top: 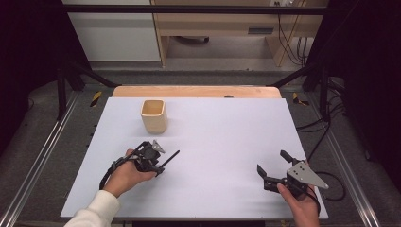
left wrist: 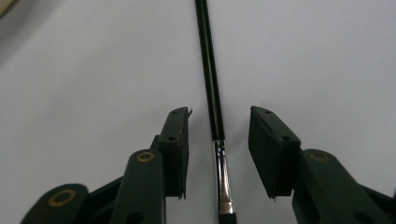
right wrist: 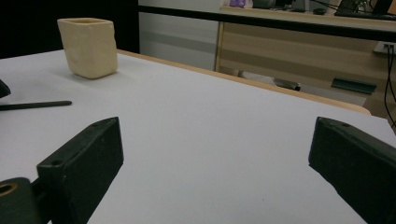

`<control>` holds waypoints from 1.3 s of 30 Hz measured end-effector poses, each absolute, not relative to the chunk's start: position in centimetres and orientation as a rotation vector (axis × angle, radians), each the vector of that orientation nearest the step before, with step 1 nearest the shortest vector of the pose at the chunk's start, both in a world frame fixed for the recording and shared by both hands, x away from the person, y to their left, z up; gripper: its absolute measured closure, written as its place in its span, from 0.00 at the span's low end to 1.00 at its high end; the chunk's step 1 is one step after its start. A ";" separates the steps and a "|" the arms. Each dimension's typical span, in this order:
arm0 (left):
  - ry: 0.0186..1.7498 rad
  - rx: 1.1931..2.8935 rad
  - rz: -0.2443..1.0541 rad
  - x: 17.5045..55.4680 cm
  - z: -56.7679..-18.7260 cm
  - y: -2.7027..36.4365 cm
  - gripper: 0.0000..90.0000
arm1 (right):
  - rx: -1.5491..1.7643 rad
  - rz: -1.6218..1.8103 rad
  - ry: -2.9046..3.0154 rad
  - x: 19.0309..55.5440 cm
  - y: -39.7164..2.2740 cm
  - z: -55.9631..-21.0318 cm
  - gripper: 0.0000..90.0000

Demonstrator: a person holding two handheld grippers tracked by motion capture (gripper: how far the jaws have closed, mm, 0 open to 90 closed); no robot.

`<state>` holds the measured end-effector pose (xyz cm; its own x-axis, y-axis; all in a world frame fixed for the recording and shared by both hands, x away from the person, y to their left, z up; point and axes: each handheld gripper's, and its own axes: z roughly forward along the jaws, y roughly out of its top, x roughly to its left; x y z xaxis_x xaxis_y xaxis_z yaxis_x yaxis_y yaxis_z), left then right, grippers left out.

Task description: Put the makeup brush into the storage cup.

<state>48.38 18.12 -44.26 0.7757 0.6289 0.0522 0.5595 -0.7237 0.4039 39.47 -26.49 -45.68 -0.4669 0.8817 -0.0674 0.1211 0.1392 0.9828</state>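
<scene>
A thin black paintbrush (left wrist: 212,84) lies flat on the white table top (top: 222,137), its metal ferrule and bristle end toward me in the left gripper view. My left gripper (left wrist: 219,113) straddles it, one pad on each side, with a gap on both sides, so the pads do not touch it. In the high view the left gripper (top: 160,166) sits low at the table's front left and the paintbrush handle (top: 173,156) sticks out to its right. My right gripper (top: 271,161) rests at the front right, wide open with nothing between its jaws.
A cream square cup (top: 154,116) stands upright behind the left gripper, toward the back left; the right gripper view shows the cup (right wrist: 88,46) at far left. A wooden strip edges the table's far side. Dark frame rails run along both sides.
</scene>
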 end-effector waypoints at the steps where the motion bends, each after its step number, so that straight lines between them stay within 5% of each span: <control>1: 0.911 2.603 0.263 48.4 -44.3 18.1 0.67 | 0.972 1.390 1.724 39.5 -26.5 -45.7 0.04; 20: 0.906 2.631 0.235 48.5 -44.9 18.0 0.92 | 0.975 1.394 1.733 39.5 -26.4 -45.7 0.04; 39: 0.779 2.623 0.310 48.2 -43.3 17.7 0.93 | 0.925 1.330 1.769 39.5 -25.5 -45.8 0.04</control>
